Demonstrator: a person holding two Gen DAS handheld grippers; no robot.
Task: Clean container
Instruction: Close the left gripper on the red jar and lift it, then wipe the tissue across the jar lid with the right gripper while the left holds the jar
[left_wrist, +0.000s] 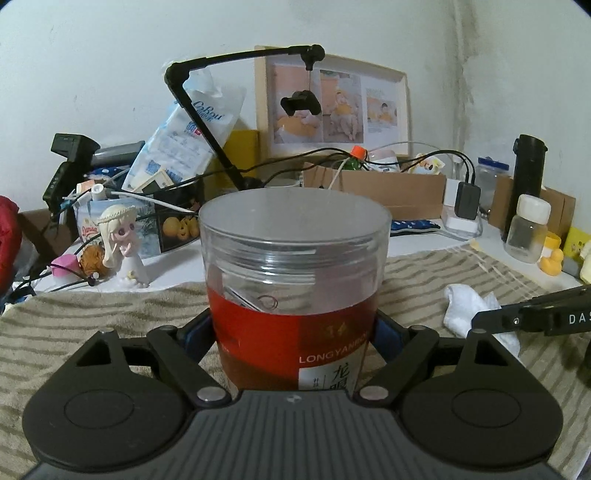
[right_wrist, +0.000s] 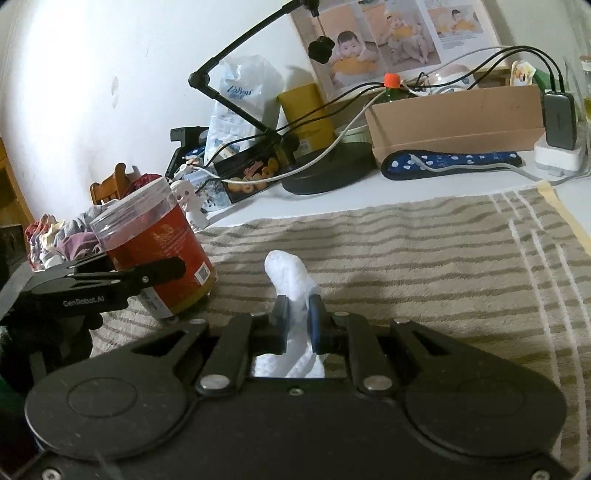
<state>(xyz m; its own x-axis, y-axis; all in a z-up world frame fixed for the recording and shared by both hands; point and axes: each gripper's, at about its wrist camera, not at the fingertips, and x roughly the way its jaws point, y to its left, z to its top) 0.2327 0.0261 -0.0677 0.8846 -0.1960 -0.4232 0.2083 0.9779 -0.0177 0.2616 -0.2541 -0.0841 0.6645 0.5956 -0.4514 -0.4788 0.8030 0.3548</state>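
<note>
A clear plastic jar (left_wrist: 293, 295) with a red label and a frosted lid stands upright on the striped towel (left_wrist: 92, 321). My left gripper (left_wrist: 294, 328) is shut on the jar's lower body, its blue pads pressed to both sides. In the right wrist view the same jar (right_wrist: 155, 251) stands at the left with the left gripper (right_wrist: 122, 280) around it. My right gripper (right_wrist: 298, 317) is shut on a white cloth (right_wrist: 290, 275), which sticks up past the fingertips above the towel. From the left wrist view the white cloth (left_wrist: 469, 306) and the right gripper's finger (left_wrist: 532, 317) show at the right.
The back of the table is cluttered: a black lamp stand (right_wrist: 325, 170), a cardboard box (right_wrist: 454, 118), cables, a cookie tin (right_wrist: 247, 173), a doll figurine (left_wrist: 122, 247), a small bottle (left_wrist: 528, 229), a black flask (left_wrist: 524, 177), a yellow duck (left_wrist: 552, 260). A framed photo (left_wrist: 332, 103) leans on the wall.
</note>
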